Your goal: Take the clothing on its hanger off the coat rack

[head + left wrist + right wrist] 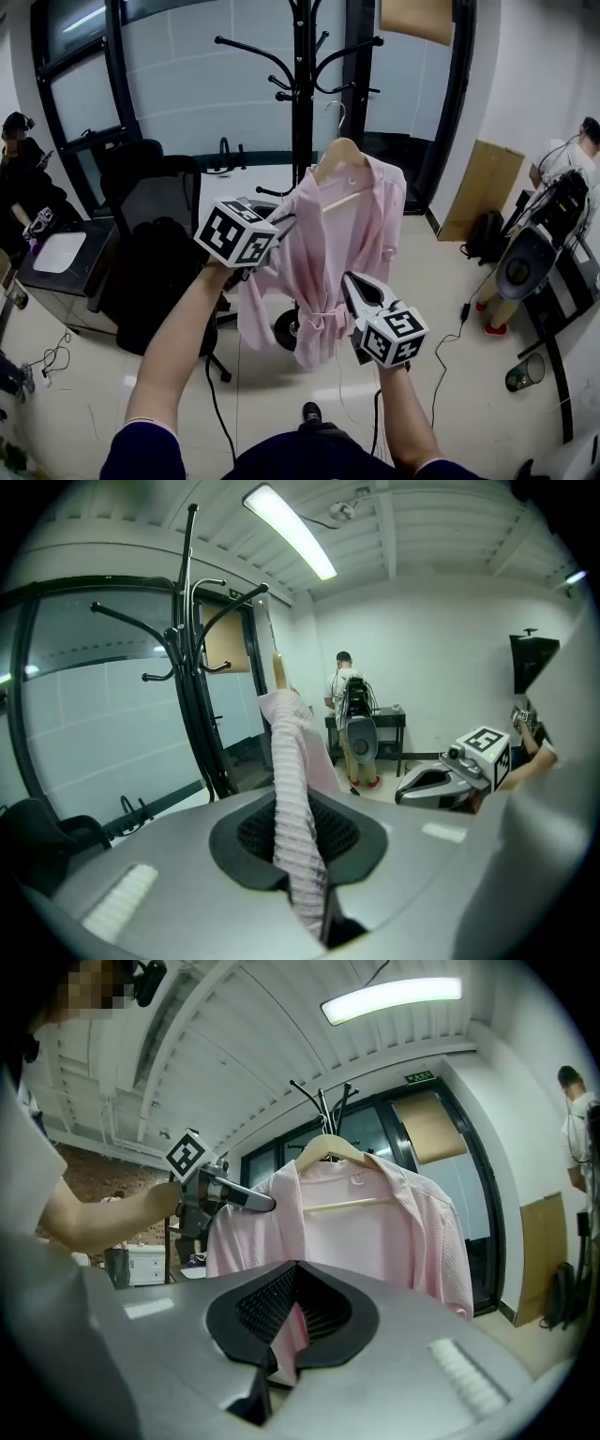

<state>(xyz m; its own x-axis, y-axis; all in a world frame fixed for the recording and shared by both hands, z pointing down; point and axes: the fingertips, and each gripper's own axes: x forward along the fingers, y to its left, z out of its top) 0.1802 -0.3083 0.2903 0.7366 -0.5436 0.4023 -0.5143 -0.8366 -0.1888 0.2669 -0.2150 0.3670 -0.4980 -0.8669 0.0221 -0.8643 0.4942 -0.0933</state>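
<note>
Pink waffle-knit robe (328, 234) on its wooden hanger (339, 153) hangs w/ left gripper (284, 223) clamped on its 9 o'clock shoulder & right gripper (350, 281) pinching cloth at 5 o'clock, hook (336, 114) seemingly clear of black coat rack (302, 56) at 12 o'clock, so lift-off looks done, only carrying away left.

3 near views, shared robe (349, 246)

Robe (328, 253) on hanger (339, 150), before coat rack (302, 84)
</note>
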